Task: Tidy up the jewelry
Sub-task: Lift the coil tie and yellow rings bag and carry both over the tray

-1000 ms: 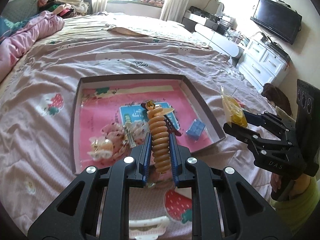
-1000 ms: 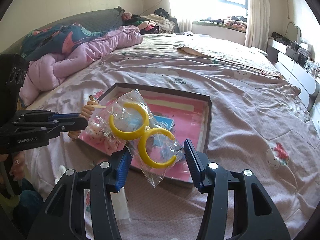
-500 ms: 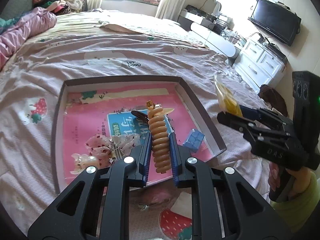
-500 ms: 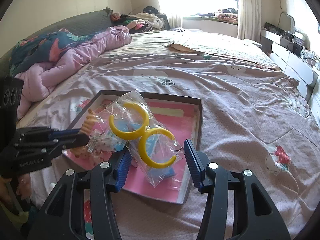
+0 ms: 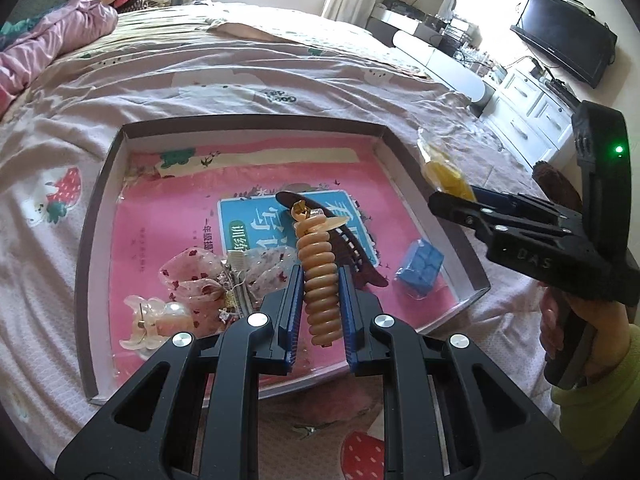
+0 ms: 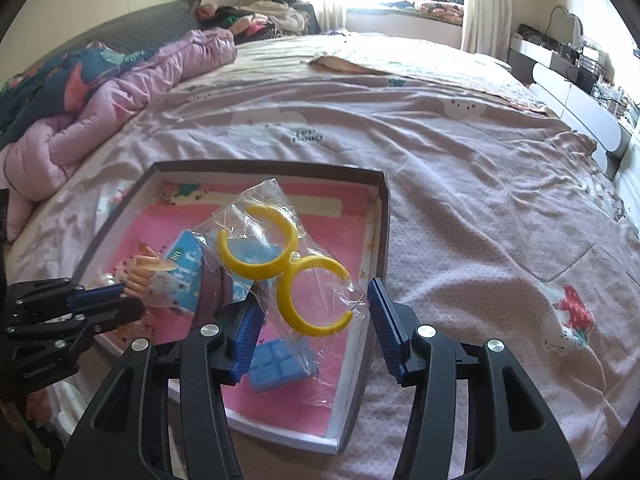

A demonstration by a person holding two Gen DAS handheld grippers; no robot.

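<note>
A: Since size goes first — bed (image 6: 460, 128), then the shallow box (image 5: 248, 122) sitting on it, pink liner inside.

B: Claws?

A: Left claw (image 5: 320, 304) clamped on an orange spiral hair tie (image 5: 320, 280), held above the box's near half. Right claw (image 6: 312, 320) looks spread wide; the clear bag of yellow hoop earrings (image 6: 288, 264) sits against its left pad, over the box's right side. Can't tell if it's pinched.

B: In the box?

A: Dark hair clip (image 5: 344, 240), sheer bow (image 5: 208, 280), blue block (image 5: 420, 266).

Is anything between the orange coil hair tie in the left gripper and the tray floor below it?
Partly. The dark hair clip and sheer bow lie near the coil hair tie; bare pink tray floor farther back is unobstructed.
</note>
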